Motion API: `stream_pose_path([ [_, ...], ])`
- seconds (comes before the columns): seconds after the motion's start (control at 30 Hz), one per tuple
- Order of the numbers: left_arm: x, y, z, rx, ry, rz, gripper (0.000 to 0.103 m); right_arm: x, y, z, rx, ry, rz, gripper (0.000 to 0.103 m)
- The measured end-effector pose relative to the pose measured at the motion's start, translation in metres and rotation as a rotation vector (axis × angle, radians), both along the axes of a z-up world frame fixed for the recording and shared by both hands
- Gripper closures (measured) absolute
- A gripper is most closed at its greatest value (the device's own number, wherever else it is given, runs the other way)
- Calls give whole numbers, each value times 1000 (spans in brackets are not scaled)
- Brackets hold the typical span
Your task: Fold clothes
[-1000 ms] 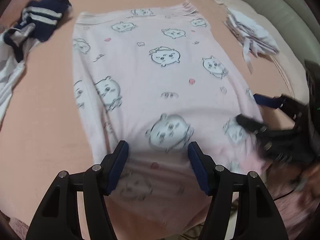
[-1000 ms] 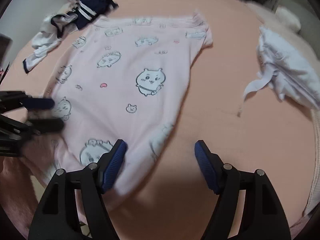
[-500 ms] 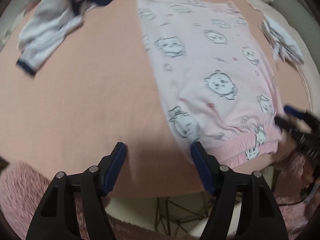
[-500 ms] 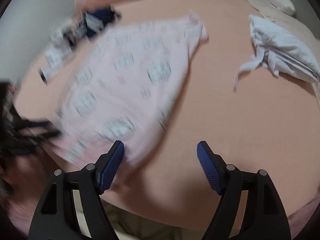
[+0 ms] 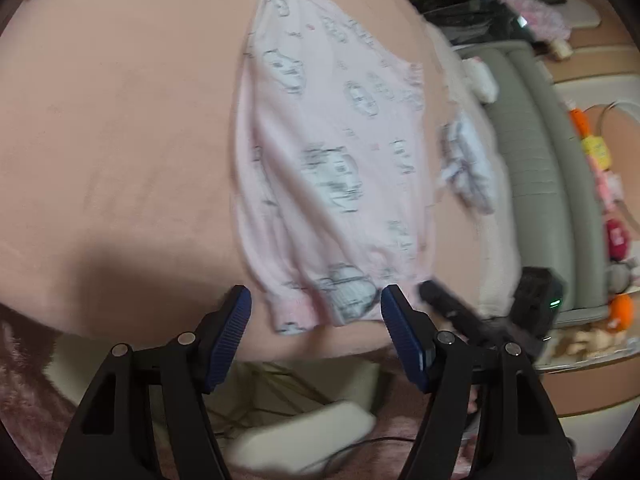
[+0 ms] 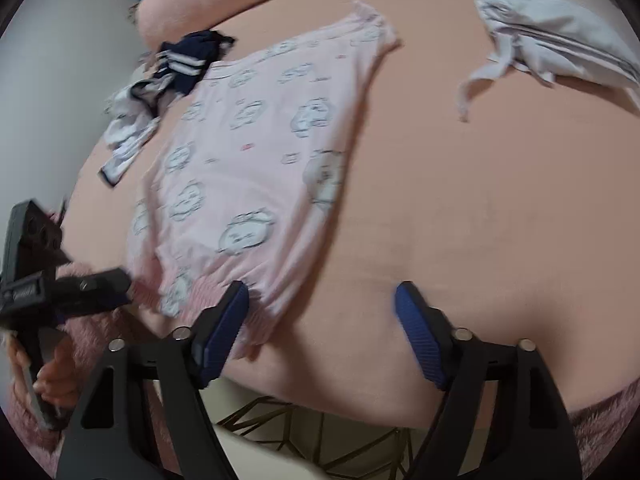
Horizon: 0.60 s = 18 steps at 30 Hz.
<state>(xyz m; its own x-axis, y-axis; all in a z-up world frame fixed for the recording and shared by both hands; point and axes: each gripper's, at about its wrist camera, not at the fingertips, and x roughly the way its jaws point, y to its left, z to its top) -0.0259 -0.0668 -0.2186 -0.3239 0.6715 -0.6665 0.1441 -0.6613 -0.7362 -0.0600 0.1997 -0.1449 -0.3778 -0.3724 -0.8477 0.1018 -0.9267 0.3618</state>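
The pink shirt [image 6: 248,168] lies flat and unfolded, its hem at six o'clock; the left gripper [image 5: 316,320] and right gripper [image 6: 322,318] are closing, clamping nothing yet.

Light: you get soft, even indoor light, no glare | Shadow: a dark patch on the bed [image 5: 120,272] near your left tongs [image 5: 316,322] | Blur: motion smear in both views | Edges: strong fisheye bending, black corners

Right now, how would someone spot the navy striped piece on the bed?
Start at the peach bed, find the pink cartoon-print top spread across it. The navy garment lies bunched at that top's far left corner. It alone is dark with white stripes; the other pile, far right, is plain pale.
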Motion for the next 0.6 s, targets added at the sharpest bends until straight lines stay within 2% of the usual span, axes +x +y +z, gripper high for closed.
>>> stream_pose_path([
  [0.03, -1, 1, 0, 44, 14, 11, 35, 2, 0, 3, -28, -3, 17, 41],
  [0.07, -2, 1, 1, 78, 28, 21, 35, 3, 0, 3, -51, -5, 22, 41],
  [0.17, -3, -1, 12, -40, 53, 33, 33, 1, -1, 0, -37, 0, 2, 40],
  [0.33, 1, 3, 1, -206, -13, 20, 34, -4, -9, -3, 9, 2, 7, 37],
  [0.43, 1, 3, 0, -132, -10, 17, 37, -1, -8, -3, -30, 0, 37, 34],
  [0.5, 1, 4, -2, -65, -5, 23, 45, -1, -10, -2, -98, -11, 75, 36],
  [0.6, -1, 6, -7, -71, -30, 35, 54, -5, -18, -6, -61, -2, 105, 46],
])
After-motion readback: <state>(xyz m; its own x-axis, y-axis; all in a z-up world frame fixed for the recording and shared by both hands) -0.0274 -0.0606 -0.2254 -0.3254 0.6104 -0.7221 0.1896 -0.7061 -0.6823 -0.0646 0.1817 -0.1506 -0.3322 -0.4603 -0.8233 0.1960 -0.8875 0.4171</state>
